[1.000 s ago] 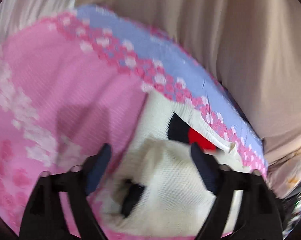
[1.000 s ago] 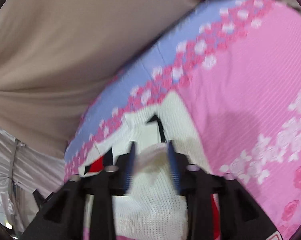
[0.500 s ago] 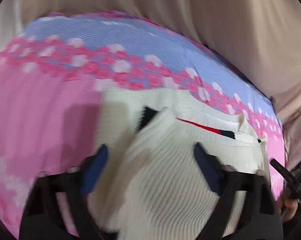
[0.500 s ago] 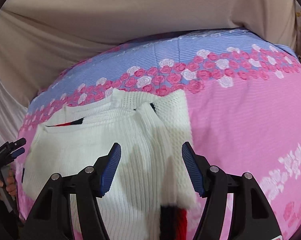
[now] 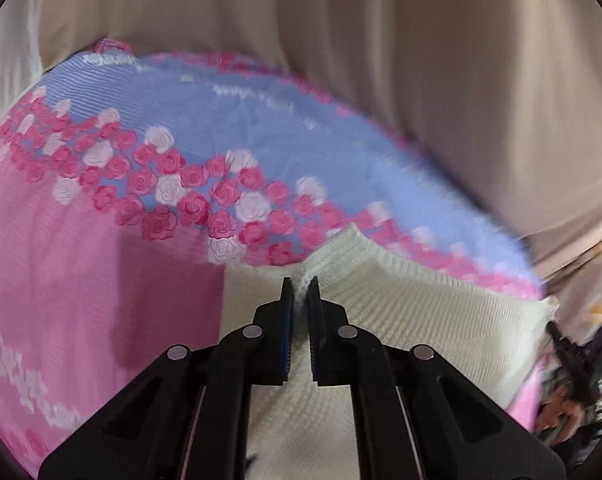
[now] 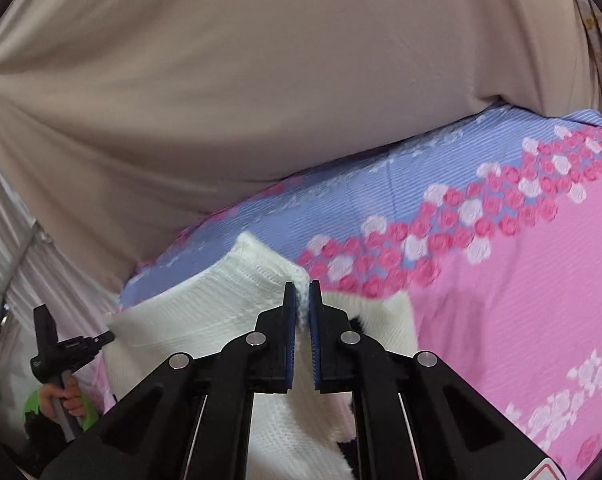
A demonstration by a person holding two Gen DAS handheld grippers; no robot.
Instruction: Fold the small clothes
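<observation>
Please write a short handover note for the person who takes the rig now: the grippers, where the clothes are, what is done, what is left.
Left gripper: jaws shut on the white knit sweater.
Right gripper: jaws shut on the same sweater, at a far edge.
The sweater lies on the pink and blue rose-print sheet, partly folded.
Done: both edges are gripped.
Left: probably lay this fold down, release, smooth, finish folding.

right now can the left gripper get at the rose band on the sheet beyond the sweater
Probably not yet. The left gripper is shut on a pinch of the white sweater, so it would have to let go first. Beyond that, the rose band lies uncovered.
</observation>
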